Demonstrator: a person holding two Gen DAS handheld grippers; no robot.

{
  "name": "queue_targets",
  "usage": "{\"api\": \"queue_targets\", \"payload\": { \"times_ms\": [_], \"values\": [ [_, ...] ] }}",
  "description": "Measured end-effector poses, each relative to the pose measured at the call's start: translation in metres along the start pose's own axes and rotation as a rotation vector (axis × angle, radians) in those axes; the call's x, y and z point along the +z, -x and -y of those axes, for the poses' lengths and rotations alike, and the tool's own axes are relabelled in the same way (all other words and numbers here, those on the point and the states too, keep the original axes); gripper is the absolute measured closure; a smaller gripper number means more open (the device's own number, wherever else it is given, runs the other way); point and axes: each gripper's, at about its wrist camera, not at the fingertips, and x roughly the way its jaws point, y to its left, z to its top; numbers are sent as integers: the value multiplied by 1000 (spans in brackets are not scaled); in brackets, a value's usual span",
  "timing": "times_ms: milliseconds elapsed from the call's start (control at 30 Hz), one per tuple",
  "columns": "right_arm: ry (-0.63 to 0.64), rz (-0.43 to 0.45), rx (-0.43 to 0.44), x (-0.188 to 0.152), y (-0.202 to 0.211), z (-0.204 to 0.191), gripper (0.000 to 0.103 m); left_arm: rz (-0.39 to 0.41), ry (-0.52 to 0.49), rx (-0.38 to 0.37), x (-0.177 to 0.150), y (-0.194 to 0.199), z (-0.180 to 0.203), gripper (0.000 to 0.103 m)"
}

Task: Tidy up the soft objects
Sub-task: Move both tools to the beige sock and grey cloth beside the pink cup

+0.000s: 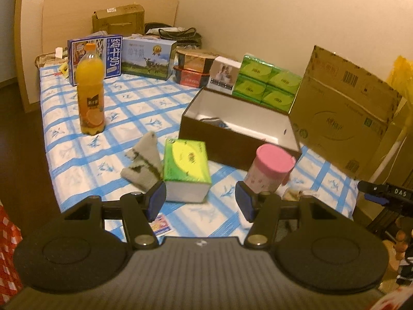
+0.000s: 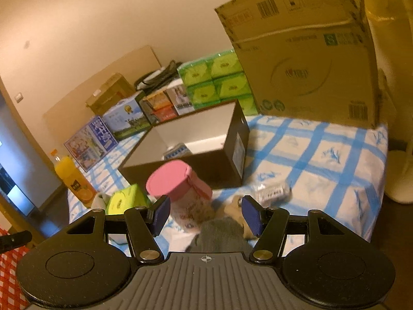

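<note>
Both grippers hung over the checked bedcover, jaws spread wide and nothing between them. Ahead of the left gripper (image 1: 200, 201) lay the green tissue pack (image 1: 187, 164), just past its left pad, with the grey sock (image 1: 143, 161) crumpled beside that. Between the pads of the right gripper (image 2: 205, 215), low and close, sat a darker grey sock (image 2: 222, 233), the pink-lidded tub (image 2: 180, 188) just beyond the left pad. The open shoebox (image 2: 196, 139) waited farther ahead. These socks looked limp and light; a pinch across a bunched fold would likely hold better than an edge.
</note>
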Motion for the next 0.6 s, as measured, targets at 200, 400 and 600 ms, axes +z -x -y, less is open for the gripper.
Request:
{"api": "queue_targets", "payload": {
  "times_ms": [200,400,600],
  "values": [
    [0,-21,-38,-16,-5,-5,42,-16,-12,18,-16,-1,-25,47],
    [11,-47,-73,-28,-17,-4,42,-26,-4,38,-27,-11,-47,48],
    [41,-69,-84,-35,-33,-2,42,-43,-11,56,-35,-25,-55,48]
  ]
}}
